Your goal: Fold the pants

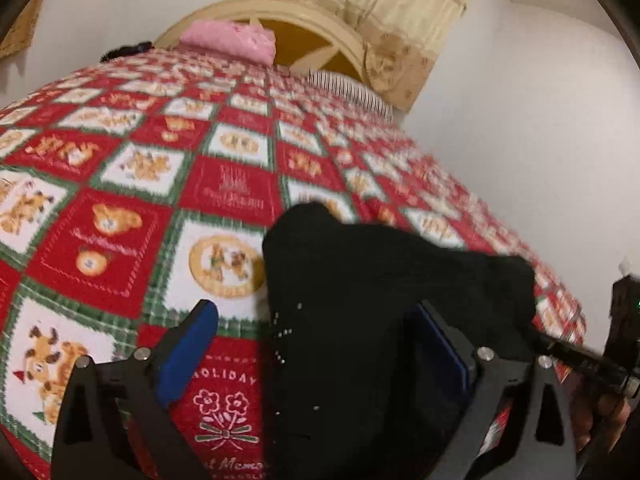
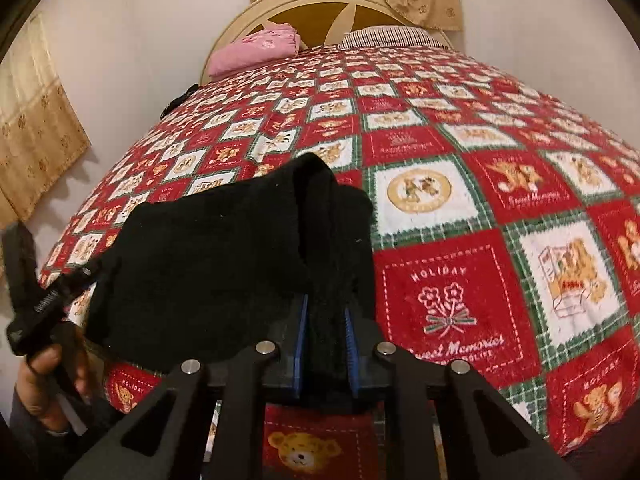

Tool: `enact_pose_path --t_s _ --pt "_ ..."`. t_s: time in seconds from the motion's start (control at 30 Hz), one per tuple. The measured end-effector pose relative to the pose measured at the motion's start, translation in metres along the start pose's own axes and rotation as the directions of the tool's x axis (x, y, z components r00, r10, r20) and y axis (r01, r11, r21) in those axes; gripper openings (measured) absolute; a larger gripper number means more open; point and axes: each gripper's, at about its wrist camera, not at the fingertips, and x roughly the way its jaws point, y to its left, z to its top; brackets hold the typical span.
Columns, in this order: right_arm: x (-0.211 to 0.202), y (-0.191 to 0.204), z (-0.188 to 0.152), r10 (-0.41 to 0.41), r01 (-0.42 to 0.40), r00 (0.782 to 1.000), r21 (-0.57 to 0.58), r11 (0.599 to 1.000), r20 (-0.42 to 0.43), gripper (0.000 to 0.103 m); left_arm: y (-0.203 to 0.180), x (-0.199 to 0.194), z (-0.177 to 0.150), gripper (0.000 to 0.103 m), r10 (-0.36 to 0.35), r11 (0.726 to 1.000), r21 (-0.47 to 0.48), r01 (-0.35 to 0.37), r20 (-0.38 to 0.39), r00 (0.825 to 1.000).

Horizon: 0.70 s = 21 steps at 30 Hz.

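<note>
Right gripper [image 2: 323,344] clamped on a bunched fold of the black pants [image 2: 224,256], fabric spreading to its left over the red patchwork bedspread [image 2: 460,200], left gripper [image 1: 316,356] spread wide apart, pants [image 1: 360,288] lying between its blue pads [image 1: 188,356], pink pillow [image 1: 236,38] far ahead by the headboard [image 2: 320,16]

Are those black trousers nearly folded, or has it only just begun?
Partly done, it seems. The black pants already look bunched or doubled, held up off the bedspread. The right claw is shut on them; the left claw stands open beside the cloth. Laying them flat and tidying remains.
</note>
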Motion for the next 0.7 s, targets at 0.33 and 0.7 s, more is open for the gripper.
enact_pose_path --t_s 0.33,0.7 --pt "-0.016 0.002 0.009 0.024 -0.023 0.999 -0.016 1.0 0.041 0.045 0.003 -0.006 -0.001 0.1 -0.01 1.0 -0.018 0.011 0.021 1.0" --pt "0.027 0.011 0.059 0.066 -0.065 0.998 0.028 0.997 -0.006 0.023 0.0 -0.007 -0.001 0.1 0.018 1.0 0.013 -0.018 0.016 1.0"
